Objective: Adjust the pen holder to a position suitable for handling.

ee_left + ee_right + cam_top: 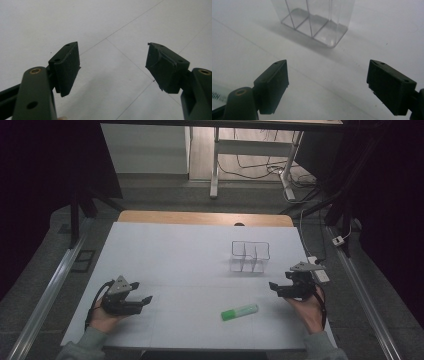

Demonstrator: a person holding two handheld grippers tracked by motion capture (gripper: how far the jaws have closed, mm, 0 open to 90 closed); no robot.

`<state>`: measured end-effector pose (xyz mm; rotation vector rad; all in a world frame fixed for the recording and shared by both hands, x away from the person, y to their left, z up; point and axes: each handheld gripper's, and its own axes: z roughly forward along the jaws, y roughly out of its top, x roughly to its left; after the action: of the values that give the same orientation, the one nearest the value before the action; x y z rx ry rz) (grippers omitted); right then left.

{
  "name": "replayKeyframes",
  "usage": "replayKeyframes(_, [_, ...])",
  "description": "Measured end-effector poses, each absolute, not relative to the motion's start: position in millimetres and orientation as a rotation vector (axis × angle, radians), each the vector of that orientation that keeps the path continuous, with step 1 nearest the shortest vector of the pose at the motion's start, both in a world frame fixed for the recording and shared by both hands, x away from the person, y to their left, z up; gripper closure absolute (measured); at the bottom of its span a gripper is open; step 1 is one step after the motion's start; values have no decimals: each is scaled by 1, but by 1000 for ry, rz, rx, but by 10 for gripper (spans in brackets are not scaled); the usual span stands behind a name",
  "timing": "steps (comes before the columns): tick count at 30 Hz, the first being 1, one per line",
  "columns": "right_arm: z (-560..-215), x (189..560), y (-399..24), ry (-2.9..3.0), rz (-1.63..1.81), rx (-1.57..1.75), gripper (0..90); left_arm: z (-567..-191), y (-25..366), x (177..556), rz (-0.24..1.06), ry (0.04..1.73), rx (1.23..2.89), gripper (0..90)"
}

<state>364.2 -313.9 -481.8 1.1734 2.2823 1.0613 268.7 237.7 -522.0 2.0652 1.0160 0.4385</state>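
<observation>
While green-capped white marker point(240, 312) lies untouched near right on white table point(165, 250), nothing done yet — left gripper point(143, 300) and right gripper point(274, 286) both spread, empty; clear plastic divided organizer point(250, 256) farther back, unfilled.

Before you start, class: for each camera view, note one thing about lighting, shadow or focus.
High view: dim, with dark corners; the white table is brightest, and the green marker stands out. Left gripper view: both black pads are sharp, casting a soft shadow on the sheet. Right gripper view: the clear divided container throws a grey shadow, and the lower left corner is blurred.
</observation>
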Motion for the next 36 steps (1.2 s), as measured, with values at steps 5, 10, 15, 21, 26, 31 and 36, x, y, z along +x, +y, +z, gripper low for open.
replayKeyframes(5, [-472, 375, -316, 2258, 1061, 1215, 200, -522, 237, 269, 436, 1015, 2070, 271])
replayKeyframes(10, [-464, 390, -320, 2221, 1044, 1279, 240, -523, 238, 269, 429, 1015, 2069, 271])
replayKeyframes(15, [-460, 403, -322, 2186, 1020, 1304, 333, -523, 238, 270, 423, 1017, 2069, 268])
replayKeyframes(21, [-463, 419, -318, 2160, 986, 1303, 505, -523, 237, 270, 425, 1018, 2075, 267])
replayKeyframes(26, [-471, 430, -315, 2153, 1012, 1306, 711, -524, 237, 271, 424, 1017, 2079, 267])
replayKeyframes(31, [-478, 437, -311, 2175, 1023, 1304, 880, -524, 238, 271, 425, 1020, 2079, 267])
replayKeyframes(36, [-479, 443, -306, 2198, 1012, 1288, 897, -524, 237, 271, 429, 1018, 2082, 267])
